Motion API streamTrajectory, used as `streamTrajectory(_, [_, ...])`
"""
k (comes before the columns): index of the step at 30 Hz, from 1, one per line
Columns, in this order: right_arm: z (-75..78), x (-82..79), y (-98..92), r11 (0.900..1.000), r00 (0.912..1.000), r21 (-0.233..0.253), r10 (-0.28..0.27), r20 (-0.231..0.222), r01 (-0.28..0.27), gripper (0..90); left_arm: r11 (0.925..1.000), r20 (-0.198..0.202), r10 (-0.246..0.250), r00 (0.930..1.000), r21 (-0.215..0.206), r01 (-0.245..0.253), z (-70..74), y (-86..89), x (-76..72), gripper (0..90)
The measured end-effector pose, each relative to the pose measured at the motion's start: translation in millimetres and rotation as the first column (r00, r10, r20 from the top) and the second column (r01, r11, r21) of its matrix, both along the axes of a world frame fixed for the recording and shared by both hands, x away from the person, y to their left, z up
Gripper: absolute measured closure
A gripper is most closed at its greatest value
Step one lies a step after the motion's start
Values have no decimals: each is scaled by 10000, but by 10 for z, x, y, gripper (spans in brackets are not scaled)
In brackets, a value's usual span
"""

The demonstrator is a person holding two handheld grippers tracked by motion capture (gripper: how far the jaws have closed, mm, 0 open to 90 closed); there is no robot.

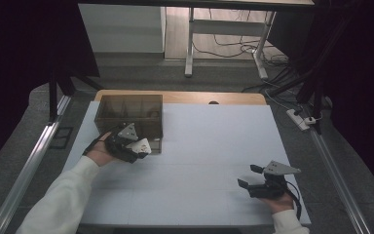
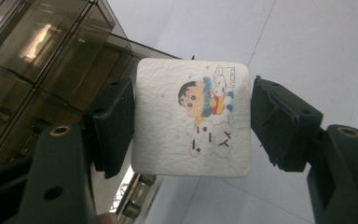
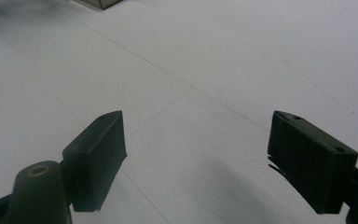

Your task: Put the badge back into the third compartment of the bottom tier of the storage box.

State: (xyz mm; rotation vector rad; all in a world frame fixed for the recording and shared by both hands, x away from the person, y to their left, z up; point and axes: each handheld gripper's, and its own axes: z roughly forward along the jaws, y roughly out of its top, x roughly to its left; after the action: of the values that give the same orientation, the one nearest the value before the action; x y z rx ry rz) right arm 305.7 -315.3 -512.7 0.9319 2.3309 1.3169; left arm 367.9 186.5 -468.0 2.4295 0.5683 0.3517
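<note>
While your left hand-held gripper [image 2: 192, 123] carries the white cartoon-printed square pad [image 2: 192, 119] flat between its jaws, just in front of the smoky compartment box [image 1: 130, 113], the print faces the camera. The box wall stands close behind, so lift over its rim. Your right hand-held gripper [image 3: 196, 156] rests wide open and empty, low over the bare bench [image 1: 209, 141], well apart.
</note>
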Motion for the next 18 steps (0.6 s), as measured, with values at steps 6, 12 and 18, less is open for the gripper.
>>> streamTrajectory(6, [-2,-2,1,10000,10000,17,-17,24,17,188,9999,-21,-35,10000,127,36,-11,-45,87,326])
streamTrajectory(12, [-7,1,0,10000,10000,-21,14,-14,-14,188,9998,-47,-12,10000,203,13,-33,-80,163,325])
streamTrajectory(18, [-7,-2,0,10000,10000,-37,9,-3,-9,188,9997,-95,-31,9999,260,34,-49,-132,239,325])
